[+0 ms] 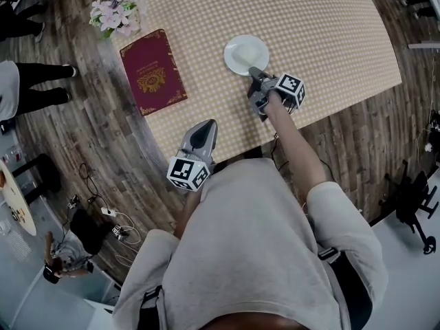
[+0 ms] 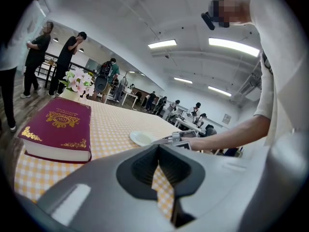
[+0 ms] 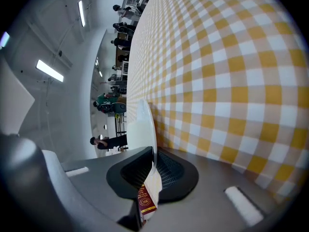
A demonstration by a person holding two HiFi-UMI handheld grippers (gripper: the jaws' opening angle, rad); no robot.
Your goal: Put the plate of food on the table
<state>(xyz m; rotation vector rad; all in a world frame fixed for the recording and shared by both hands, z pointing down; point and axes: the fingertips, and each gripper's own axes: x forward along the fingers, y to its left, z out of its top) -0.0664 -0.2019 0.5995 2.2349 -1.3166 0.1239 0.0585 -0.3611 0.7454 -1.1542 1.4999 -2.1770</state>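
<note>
A white plate (image 1: pixel 244 52) lies flat on the yellow-checked table (image 1: pixel 323 33), and I see no food on it. My right gripper (image 1: pixel 254 73) reaches in from the near side and is shut on the plate's near rim. In the right gripper view the thin rim of the plate (image 3: pixel 145 124) runs between the jaws of the right gripper (image 3: pixel 152 166). My left gripper (image 1: pixel 203 130) hovers over the table's near edge, shut and holding nothing. From the left gripper (image 2: pixel 161 170) I see the plate (image 2: pixel 141 138) further along the cloth.
A dark red book (image 1: pixel 152 71) lies left of the plate, with a pot of pink flowers (image 1: pixel 117 11) at the far left corner. People (image 1: pixel 27 81) stand beside the table on the left. Cables (image 1: pixel 103 215) lie on the wooden floor.
</note>
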